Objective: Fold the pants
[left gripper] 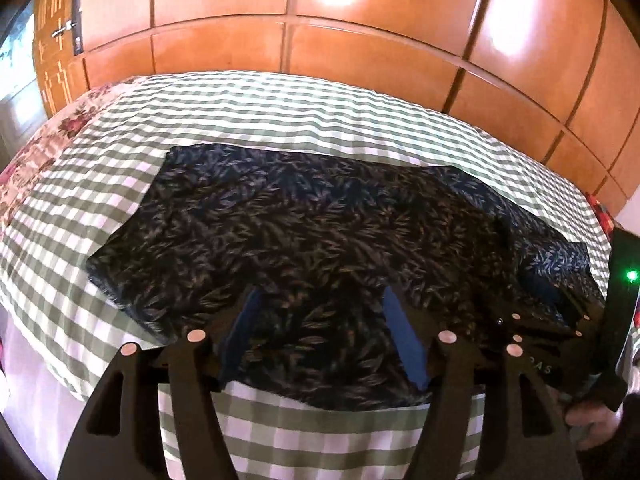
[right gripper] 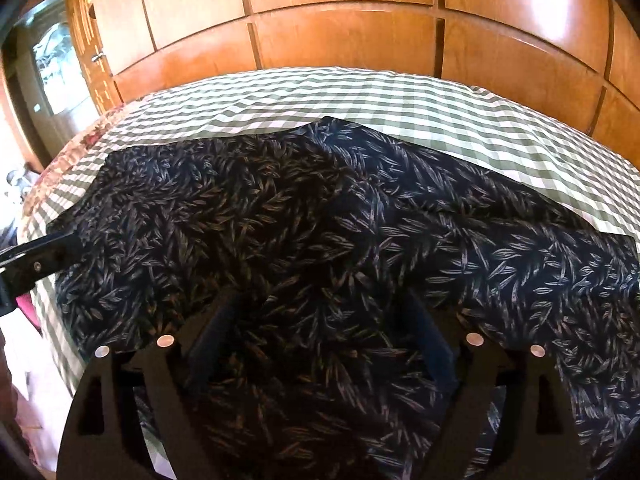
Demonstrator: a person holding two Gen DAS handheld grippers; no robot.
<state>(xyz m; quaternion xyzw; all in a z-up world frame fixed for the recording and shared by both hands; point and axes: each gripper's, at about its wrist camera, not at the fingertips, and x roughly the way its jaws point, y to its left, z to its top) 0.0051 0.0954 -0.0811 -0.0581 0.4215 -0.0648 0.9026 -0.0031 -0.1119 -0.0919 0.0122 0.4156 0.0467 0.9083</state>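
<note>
The dark leaf-print pants (left gripper: 304, 240) lie flat on the bed (left gripper: 280, 104), which has a green-checked cover. Their long axis runs left to right across both wrist views, parallel to the wooden wardrobe (left gripper: 320, 32) behind. The left gripper (left gripper: 320, 332) and right gripper (right gripper: 320, 328) hover over the near edge, fingers spread apart and released, gripping no cloth.

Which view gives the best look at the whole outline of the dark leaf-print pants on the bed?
The left wrist view: the pants lie nearly whole on the checked bedspread, with far and left edges clear. In the right wrist view the pants fill the frame and run off at the right and bottom.
</note>
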